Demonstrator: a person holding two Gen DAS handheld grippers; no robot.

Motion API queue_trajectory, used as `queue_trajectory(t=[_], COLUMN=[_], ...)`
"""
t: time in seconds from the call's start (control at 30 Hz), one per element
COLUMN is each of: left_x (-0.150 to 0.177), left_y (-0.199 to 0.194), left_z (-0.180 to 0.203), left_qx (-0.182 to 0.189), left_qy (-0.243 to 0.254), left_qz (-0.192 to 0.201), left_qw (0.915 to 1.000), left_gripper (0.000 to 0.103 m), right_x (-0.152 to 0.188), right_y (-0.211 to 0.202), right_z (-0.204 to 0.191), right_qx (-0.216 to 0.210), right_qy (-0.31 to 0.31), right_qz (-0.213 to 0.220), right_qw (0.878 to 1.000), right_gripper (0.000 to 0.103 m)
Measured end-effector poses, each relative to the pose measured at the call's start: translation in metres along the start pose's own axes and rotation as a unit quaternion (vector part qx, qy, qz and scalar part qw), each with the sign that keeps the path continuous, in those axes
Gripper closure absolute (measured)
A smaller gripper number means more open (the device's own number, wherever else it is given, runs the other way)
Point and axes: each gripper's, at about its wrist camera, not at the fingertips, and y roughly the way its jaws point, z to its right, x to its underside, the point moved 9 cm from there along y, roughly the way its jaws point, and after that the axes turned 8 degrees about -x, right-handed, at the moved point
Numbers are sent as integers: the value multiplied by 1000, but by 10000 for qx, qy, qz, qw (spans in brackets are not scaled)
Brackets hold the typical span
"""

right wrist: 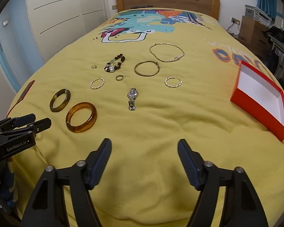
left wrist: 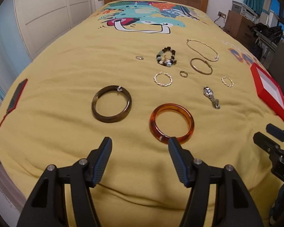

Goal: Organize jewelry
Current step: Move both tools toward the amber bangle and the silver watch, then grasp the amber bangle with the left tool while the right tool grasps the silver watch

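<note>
Both sets of fingers spread wide, nothing held. My left gripper (left wrist: 140, 145) hangs just short of the amber bangle (left wrist: 171, 123), nearest piece on the yellow bedspread (left wrist: 66, 71); brown bangle (left wrist: 111, 106) just left of it. Red box (right wrist: 260, 99) sits far right, empty. Bangle looks stiff, light, glossy, likely slippery; I'd pinch across its near rim. My right gripper (right wrist: 144, 147) is over bare blanket.

Even indoor light, soft shadows, fisheye-warped edges
</note>
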Motion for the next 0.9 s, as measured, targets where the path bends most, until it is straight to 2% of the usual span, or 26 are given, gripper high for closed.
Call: queue_trajectory(t=[0.07, 0.13, 0.37, 0.53, 0.8, 0.87, 0.9], left_x=[-2, -4, -7, -5, 2, 2, 3], left_y=[6, 15, 44, 64, 81, 80, 80], left_z=[-1, -1, 6, 12, 8, 9, 9], left_qx=[81, 164, 473, 391, 53, 57, 78], left_qy=[-107, -240, -692, -796, -747, -687, -660], left_qz=[-81, -195, -641, -932, -1138, -1118, -1120], left_qw=[9999, 9994, 9944, 9917, 9907, 9913, 9915], left_gripper=[43, 43, 44, 45, 71, 91, 93], right_x=[-2, -4, -16, -26, -50, -57, -59], right_y=[4, 9, 29, 49, 95, 107, 112], right_z=[3, 5, 8, 7, -4, -6, -6], right_qx=[-71, -119, -278, -432, -749, -818, -816], right_qy=[41, 49, 14, -50, -114, -79, -68], right_qz=[-33, -59, -115, -198, -363, -394, -408], right_qw=[10000, 9999, 9995, 9989, 9965, 9958, 9958], right_gripper=[45, 47, 48, 48, 50, 50, 51])
